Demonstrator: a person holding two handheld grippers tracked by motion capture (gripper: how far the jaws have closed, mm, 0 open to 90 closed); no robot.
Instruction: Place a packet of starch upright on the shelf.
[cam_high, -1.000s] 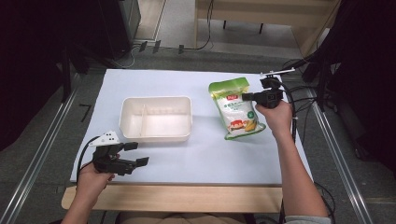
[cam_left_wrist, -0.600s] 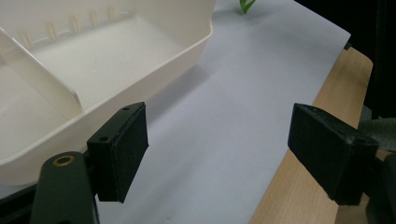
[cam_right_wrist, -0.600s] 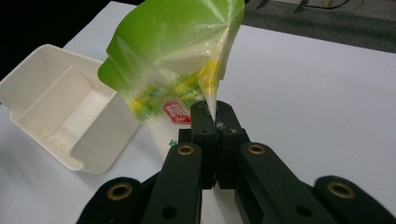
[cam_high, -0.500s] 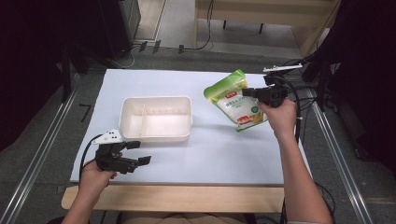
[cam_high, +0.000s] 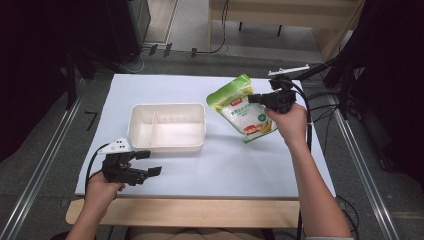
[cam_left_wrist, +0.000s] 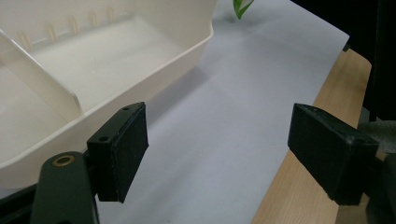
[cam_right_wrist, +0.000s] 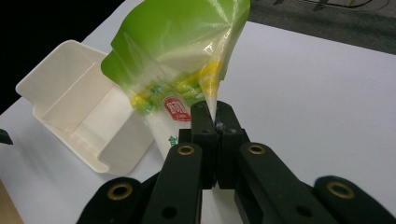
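Since a second ago the bag (cam_high: 243, 109) has left the surface (cam_high: 240, 165): it lay flat at the right then, and now it hangs tilted in the air, its green top leaning toward the tray (cam_high: 167, 127) and its lower corner down by the right hand (cam_high: 288, 122). The right gripper (cam_high: 256, 99) has risen and shifted toward the tray with it. The left gripper (cam_high: 145, 163) has kept its place near the front left corner, just in front of the tray.

The right gripper view shows what the high view cannot: the two fingers (cam_right_wrist: 203, 126) pressed together on the bag's (cam_right_wrist: 177, 60) thin side seam, with the tray (cam_right_wrist: 79, 112) below and to the left. The left gripper view shows its fingers (cam_left_wrist: 123, 147) spread wide with nothing between them, bare surface (cam_left_wrist: 219, 121) under the gap, the tray's (cam_left_wrist: 154, 79) wall close at the left finger and a divider inside it.

In the high view the right hand covers part of the bag's lower edge, and the print on the bag is too small to read. In the left gripper view a green tip of the bag (cam_left_wrist: 242, 6) is cut off at the top edge, and the tray runs out of the picture at the left.
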